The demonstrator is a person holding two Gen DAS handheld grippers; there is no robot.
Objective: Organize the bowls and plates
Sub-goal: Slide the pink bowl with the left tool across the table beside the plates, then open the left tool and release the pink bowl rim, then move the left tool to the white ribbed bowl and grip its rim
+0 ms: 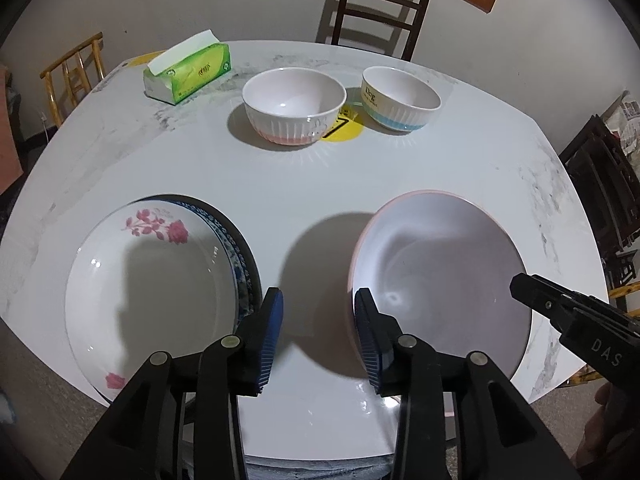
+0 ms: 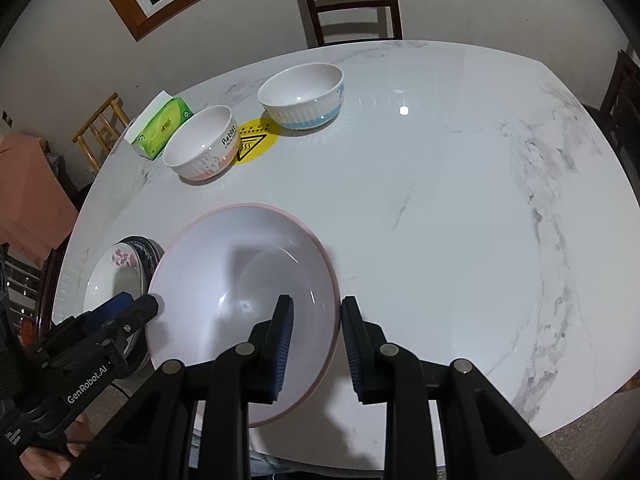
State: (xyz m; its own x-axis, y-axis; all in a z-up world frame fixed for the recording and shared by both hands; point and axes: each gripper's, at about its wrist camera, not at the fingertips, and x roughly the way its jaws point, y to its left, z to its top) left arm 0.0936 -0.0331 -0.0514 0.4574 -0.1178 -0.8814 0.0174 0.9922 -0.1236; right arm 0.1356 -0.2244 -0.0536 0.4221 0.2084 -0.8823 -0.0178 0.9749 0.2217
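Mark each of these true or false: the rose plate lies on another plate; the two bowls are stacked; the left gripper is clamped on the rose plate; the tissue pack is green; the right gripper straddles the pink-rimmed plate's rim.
1. The rose plate lies on a blue-patterned plate. True.
2. The two bowls are stacked. False: the pink-banded bowl and the blue-banded bowl stand apart, side by side, with a yellow sticker between them.
3. The left gripper is clamped on the rose plate. False: its jaws are open with nothing between them.
4. The tissue pack is green. True.
5. The right gripper straddles the rim of the pink-rimmed plate. True: one finger is inside the rim, the other outside.
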